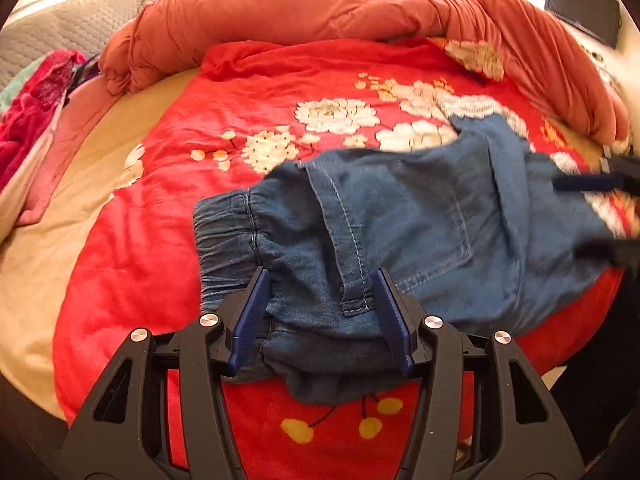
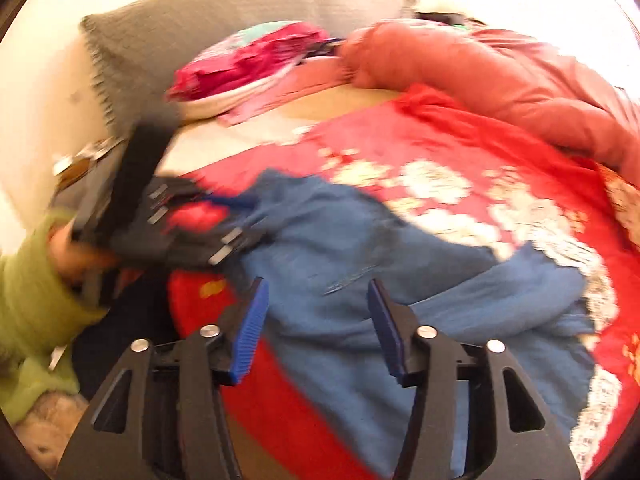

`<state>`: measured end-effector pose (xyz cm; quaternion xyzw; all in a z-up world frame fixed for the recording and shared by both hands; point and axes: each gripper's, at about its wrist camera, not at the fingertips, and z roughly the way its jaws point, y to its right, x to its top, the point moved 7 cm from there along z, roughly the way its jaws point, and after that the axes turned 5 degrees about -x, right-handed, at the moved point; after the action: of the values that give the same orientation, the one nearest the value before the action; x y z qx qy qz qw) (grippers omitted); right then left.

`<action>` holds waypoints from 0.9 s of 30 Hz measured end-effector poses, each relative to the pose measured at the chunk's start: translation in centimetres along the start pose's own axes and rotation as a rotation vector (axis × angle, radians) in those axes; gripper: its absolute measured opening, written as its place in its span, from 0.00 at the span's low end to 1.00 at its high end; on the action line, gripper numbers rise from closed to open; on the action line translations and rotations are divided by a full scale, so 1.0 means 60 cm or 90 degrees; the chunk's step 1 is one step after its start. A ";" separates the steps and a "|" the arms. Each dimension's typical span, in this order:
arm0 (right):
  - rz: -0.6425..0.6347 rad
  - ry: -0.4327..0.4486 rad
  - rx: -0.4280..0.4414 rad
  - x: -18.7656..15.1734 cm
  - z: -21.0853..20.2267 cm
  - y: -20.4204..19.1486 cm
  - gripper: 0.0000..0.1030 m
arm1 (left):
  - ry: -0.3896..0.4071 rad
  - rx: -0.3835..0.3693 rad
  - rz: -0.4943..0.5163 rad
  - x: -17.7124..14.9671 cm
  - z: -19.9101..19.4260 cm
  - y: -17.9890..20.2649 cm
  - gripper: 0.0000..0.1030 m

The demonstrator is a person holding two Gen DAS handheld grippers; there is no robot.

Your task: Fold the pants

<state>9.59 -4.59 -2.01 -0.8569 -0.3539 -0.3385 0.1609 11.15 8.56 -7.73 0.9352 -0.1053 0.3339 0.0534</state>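
Pants [image 1: 400, 216]: blue denim, lying rumpled on the red floral blanket [image 1: 256, 92], near edge of the bed. Elastic waistband bunched at the left in the left wrist view, a stitched pocket panel across the middle, the rest of the cloth running off to the right.

Left gripper [image 1: 320, 304]: jaws apart, straddling the near waistband end. Denim sits between the blue pads [image 1: 256, 300] and a hemmed flap hangs in the gap. The cloth reaches both pads at their base, but it looks slack, not pinched, so I read it as released. In the right wrist view the same tool [image 2: 192, 224] shows far left, blurred, at the pants' left edge, held by a hand [image 2: 76, 256] in a yellow-green sleeve [image 2: 36, 304].

Right gripper [image 2: 316, 320]: jaws apart over the other end of the pants, nothing clamped; denim lies beneath and beyond the pads (frame is motion-blurred, so contact with the cloth is hard to call). From the left wrist view it shows only as a dark smear at the right edge [image 1: 600, 184].

Around: rolled orange-pink quilt [image 1: 360, 4] along the far side, beige sheet [image 1: 52, 216] left of the blanket, magenta cloth pile [image 2: 248, 60] at far left, grey quilted headboard [image 2: 192, 28] behind it.
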 end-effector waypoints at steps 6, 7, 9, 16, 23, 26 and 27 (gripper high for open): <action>0.068 -0.110 -0.049 -0.042 0.105 0.054 0.50 | 0.003 0.022 0.031 -0.017 -0.003 0.007 0.44; 0.076 -0.140 -0.054 -0.059 0.121 0.058 0.50 | 0.004 0.021 0.030 -0.016 -0.003 0.007 0.44; 0.083 -0.131 -0.048 -0.071 0.126 0.060 0.50 | 0.010 0.025 0.032 -0.012 -0.008 0.009 0.44; 0.174 -0.005 -0.080 -0.039 0.004 0.155 0.62 | 0.124 -0.070 -0.006 0.054 -0.116 0.045 0.58; 0.238 -0.016 -0.184 -0.052 -0.018 0.282 0.64 | 0.063 -0.190 0.051 0.100 -0.036 0.168 0.62; 0.235 -0.038 -0.206 -0.047 -0.004 0.311 0.64 | -0.017 -0.235 0.033 0.095 0.034 0.205 0.62; 0.233 -0.043 -0.213 -0.041 0.002 0.315 0.64 | -0.041 -0.246 0.022 0.094 0.053 0.213 0.61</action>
<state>21.87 -18.95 -4.50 -0.9323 -0.1372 -0.3285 0.0634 14.35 -5.31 -6.21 0.9157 -0.1850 0.2786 0.2228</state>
